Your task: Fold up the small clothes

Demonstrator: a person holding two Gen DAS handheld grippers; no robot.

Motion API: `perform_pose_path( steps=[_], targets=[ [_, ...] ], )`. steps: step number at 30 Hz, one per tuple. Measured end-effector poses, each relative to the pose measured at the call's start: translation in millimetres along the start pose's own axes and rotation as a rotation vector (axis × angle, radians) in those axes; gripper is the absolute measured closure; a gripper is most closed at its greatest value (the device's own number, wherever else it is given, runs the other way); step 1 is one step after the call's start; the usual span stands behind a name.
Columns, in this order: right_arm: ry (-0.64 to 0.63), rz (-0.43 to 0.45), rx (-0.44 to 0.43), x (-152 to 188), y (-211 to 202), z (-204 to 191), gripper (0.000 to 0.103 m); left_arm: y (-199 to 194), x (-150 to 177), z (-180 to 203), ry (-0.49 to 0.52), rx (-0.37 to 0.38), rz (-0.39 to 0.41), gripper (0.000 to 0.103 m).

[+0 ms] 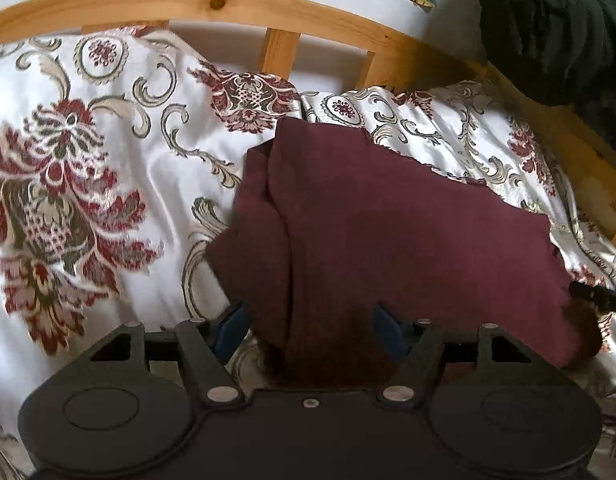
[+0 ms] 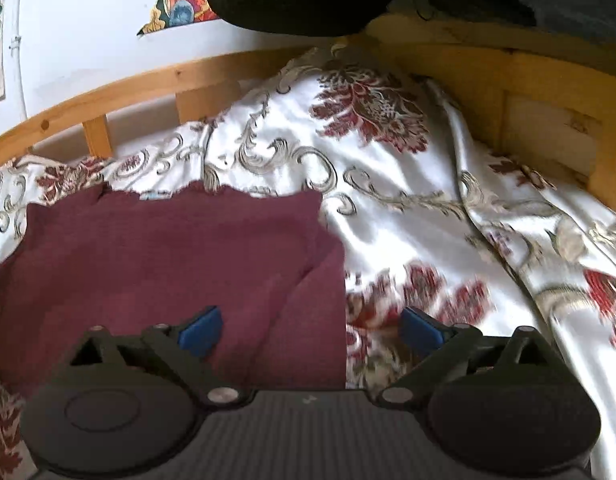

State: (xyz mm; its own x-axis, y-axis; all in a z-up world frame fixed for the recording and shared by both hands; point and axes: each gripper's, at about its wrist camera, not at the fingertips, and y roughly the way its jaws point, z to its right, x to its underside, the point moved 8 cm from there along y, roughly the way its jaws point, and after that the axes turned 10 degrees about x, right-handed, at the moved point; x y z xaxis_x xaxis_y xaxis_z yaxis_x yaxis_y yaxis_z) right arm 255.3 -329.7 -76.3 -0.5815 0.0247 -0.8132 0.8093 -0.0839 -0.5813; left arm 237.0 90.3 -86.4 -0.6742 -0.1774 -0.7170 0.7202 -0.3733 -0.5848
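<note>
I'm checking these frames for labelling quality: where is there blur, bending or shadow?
Left wrist view: the floral bedspread smears at lower left, the wooden bed rail bows from the fisheye, the maroon garment darkens near the left gripper. Right wrist view: the pattern blurs beyond the right gripper; top edge dark.

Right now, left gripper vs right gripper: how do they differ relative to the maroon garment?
1. The left gripper has a bunched fold of the maroon garment between its blue pads; the right gripper straddles the garment's edge, one pad over cloth, one over the floral bedspread.
2. The left gripper's jaws stand narrower than the right gripper's.
Shared: both open, gripping nothing, angled down at the bed.
</note>
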Motion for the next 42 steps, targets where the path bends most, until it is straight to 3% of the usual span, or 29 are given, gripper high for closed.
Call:
perform_pose_path(
  steps=[4, 6, 10, 16, 26, 37, 42],
  targets=[
    [-0.013, -0.010, 0.023, 4.9, -8.0, 0.0, 0.002, 6.2, 4.5, -9.9, -0.044, -0.061, -0.043, 0.036],
    [-0.032, -0.040, 0.077, 12.3, -8.4, 3.9, 0.000, 8.4, 9.0, -17.3, -0.081, -0.088, -0.058, 0.035],
    [-0.006, -0.094, 0.102, 24.6, -8.3, 14.7, 0.000, 7.8, 15.7, -29.0, -0.164, -0.083, -0.049, 0.032],
    [0.015, -0.155, 0.106, 37.1, 0.9, 18.0, 0.000, 8.0, 17.7, -26.7, -0.127, -0.105, -0.066, 0.023],
    [0.059, -0.157, 0.092, 40.3, 5.0, 19.1, 0.000, 12.5, 21.6, -21.2, -0.069, -0.115, -0.076, 0.011],
    [0.068, -0.155, 0.090, 38.8, 5.4, 20.8, 0.000, 12.4, 22.7, -20.9, -0.060, -0.115, -0.079, 0.008],
    [0.131, -0.062, 0.132, 25.0, -6.6, 28.9, 0.000, 12.1, 21.4, -23.0, -0.059, -0.107, -0.088, 0.007]
  ],
)
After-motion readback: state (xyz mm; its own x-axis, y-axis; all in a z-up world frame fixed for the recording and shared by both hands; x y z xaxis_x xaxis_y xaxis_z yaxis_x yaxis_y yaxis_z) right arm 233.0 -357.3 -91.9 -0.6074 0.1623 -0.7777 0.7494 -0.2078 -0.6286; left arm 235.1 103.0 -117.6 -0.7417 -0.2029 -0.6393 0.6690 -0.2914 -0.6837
